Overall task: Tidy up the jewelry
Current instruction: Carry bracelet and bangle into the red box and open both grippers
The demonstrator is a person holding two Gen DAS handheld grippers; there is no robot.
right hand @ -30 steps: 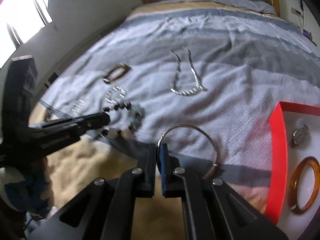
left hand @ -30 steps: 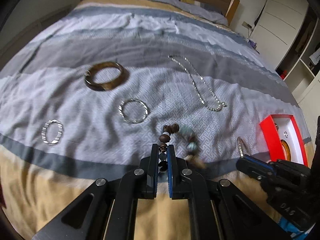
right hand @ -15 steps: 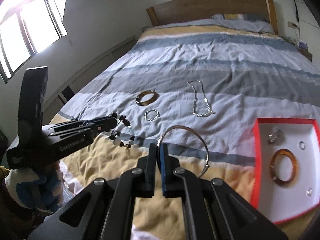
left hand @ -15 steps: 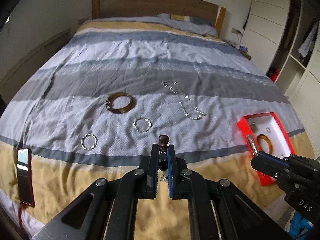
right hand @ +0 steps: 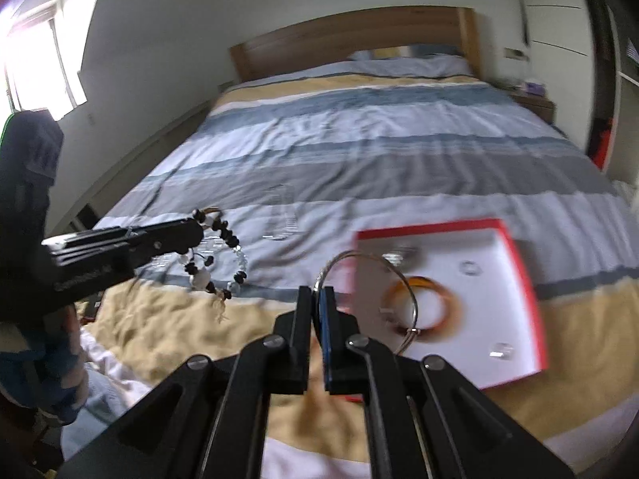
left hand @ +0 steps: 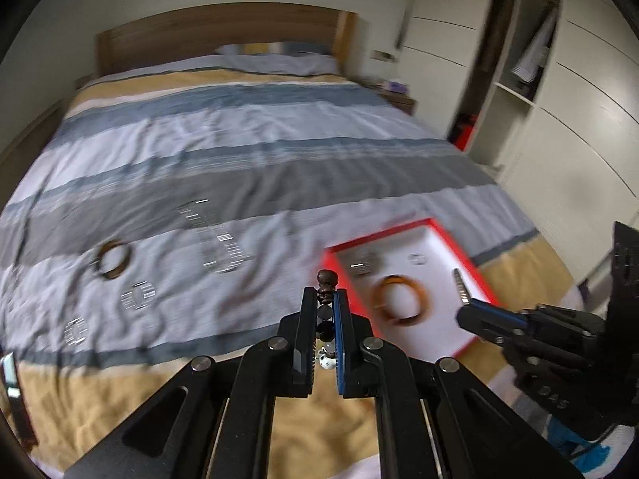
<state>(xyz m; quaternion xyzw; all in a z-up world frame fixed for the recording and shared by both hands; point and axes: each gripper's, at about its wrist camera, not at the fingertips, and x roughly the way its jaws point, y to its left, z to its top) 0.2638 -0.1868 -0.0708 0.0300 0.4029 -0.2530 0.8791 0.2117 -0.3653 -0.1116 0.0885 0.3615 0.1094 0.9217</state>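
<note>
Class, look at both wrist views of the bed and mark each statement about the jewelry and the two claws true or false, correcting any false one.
1. The left claw is shut on the dark beaded bracelet. True.
2. The right claw is open and holds nothing. False: it is shut on the thin silver wire bangle.
3. The amber ring-shaped bangle lies inside the red-rimmed white tray. True.
4. The silver chain necklace lies in the tray. False: it lies on the striped bedspread, left of the tray.
</note>
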